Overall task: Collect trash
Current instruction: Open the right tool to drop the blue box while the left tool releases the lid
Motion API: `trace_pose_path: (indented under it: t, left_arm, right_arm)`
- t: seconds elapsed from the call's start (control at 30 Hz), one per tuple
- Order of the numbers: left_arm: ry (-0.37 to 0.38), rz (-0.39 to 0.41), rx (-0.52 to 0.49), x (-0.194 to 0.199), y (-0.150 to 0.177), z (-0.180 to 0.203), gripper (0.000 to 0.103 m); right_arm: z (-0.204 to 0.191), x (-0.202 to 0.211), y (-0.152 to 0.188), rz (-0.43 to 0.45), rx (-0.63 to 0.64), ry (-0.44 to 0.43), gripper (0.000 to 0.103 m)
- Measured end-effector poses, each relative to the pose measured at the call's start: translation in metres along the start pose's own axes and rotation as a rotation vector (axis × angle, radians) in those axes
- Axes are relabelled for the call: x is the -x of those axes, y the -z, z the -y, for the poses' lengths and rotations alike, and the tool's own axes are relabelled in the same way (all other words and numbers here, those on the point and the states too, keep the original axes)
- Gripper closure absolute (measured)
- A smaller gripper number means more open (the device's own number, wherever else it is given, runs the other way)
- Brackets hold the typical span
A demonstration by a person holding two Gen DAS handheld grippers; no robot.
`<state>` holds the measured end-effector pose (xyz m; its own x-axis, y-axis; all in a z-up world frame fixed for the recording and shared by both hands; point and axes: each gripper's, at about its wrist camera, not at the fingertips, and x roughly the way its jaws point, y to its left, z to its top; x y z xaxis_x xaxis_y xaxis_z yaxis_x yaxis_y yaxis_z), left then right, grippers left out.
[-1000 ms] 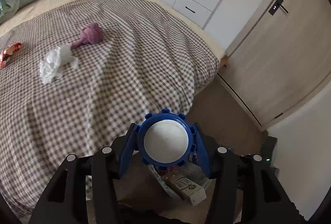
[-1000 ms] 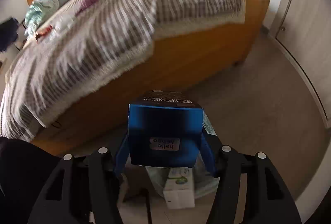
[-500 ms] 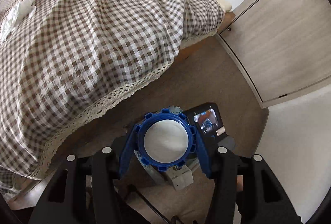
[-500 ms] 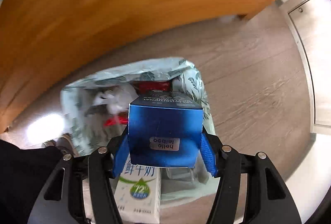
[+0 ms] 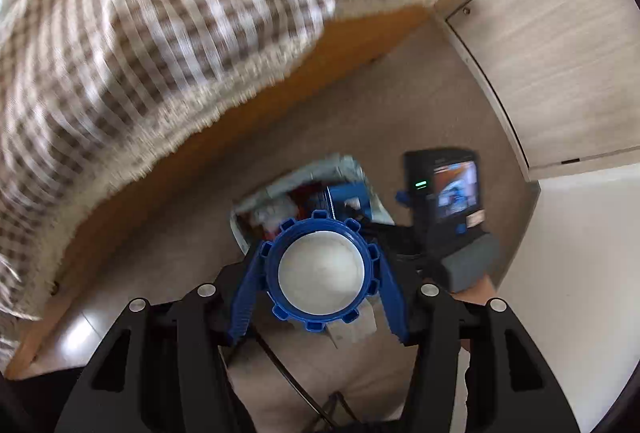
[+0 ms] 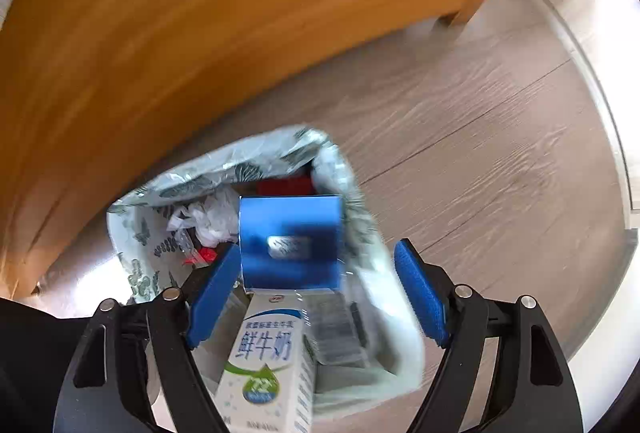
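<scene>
Wood-grain floor [image 6: 480, 121] runs beside the orange bed frame [image 6: 200, 13], and on it I see one leaf-printed trash bag [image 6: 360, 193] standing open. My right gripper [image 6: 316, 297] is spreading its jaws — one blue box [image 6: 290, 241] sits between them, clear of the right pad, above the bag's mouth. One milk carton [image 6: 268, 361] stands inside. My left gripper [image 5: 318, 283] clamps one blue-rimmed lid [image 5: 320, 273] over that bag [image 5: 256, 201].
</scene>
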<state>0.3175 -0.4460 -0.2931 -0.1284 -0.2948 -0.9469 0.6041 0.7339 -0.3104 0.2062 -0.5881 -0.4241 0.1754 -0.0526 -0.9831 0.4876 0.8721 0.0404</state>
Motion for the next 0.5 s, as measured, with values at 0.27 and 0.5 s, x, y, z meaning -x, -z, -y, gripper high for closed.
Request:
trace_pose_path:
  t: [0.27, 0.5]
  left_arm:
    - [-0.098, -0.138, 0.093, -0.062, 0.008, 0.016, 0.052]
    - [-0.288, -0.295, 0.056, -0.147, 0.023, 0.037, 0.020]
  right_arm:
    - [0.054, 0.079, 0.051, 0.137, -0.169, -0.073, 0.027]
    - [0.075, 0.103, 0.104, 0.156, -0.233, -0.069, 0.027]
